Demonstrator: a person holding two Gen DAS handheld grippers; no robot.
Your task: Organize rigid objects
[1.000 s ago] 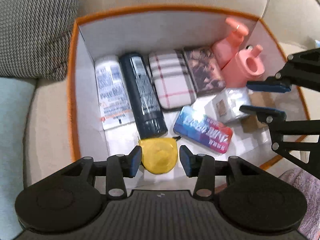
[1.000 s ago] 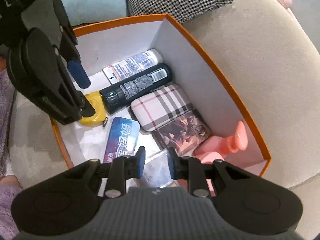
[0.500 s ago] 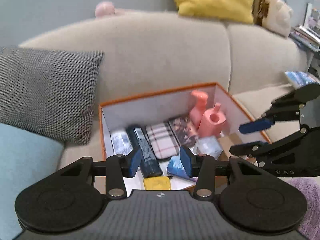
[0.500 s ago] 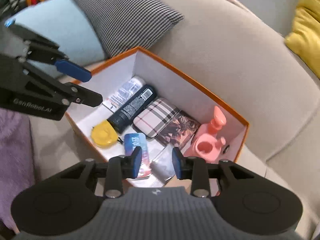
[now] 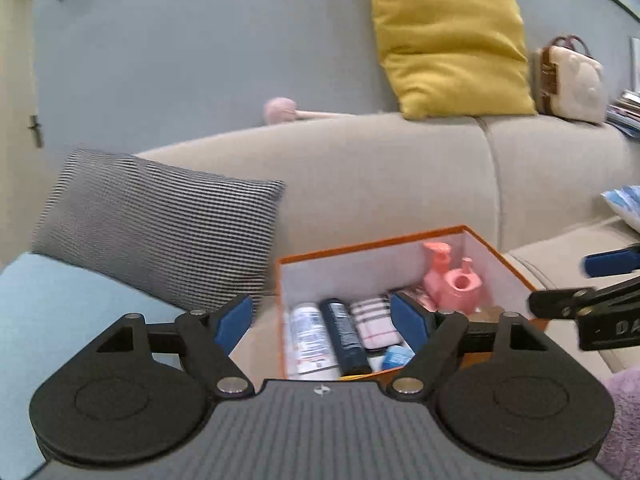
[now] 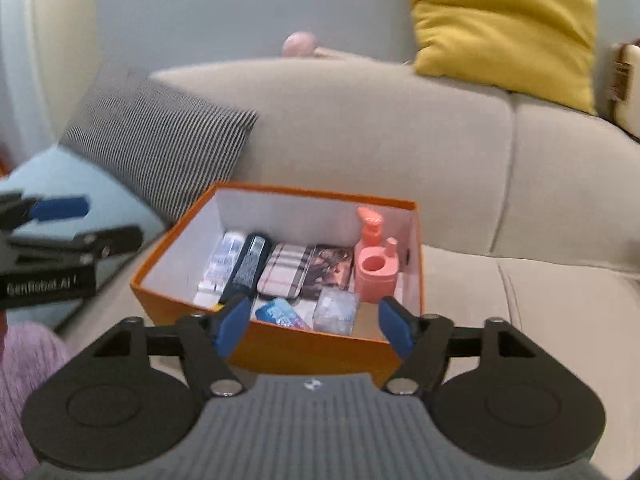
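An orange box (image 6: 280,350) with white inner walls sits on a beige sofa seat; it also shows in the left wrist view (image 5: 516,268). Inside lie a white tube (image 6: 222,260), a black tube (image 6: 248,266), a plaid case (image 6: 286,270), a dark printed case (image 6: 330,266), a pink pump bottle (image 6: 374,268), a blue tin (image 6: 280,314) and a clear packet (image 6: 334,310). My left gripper (image 5: 322,320) is open and empty, back from the box. My right gripper (image 6: 314,322) is open and empty, in front of the box.
A checked grey cushion (image 5: 160,228) leans left of the box beside a light blue cushion (image 5: 60,312). A yellow cushion (image 5: 448,40) and a cream bag (image 5: 572,80) sit on the sofa back. Purple fabric (image 6: 24,364) lies at the lower left.
Both grippers have pulled up and back from inside the box and opened wider. The objects in the box have stayed in place.
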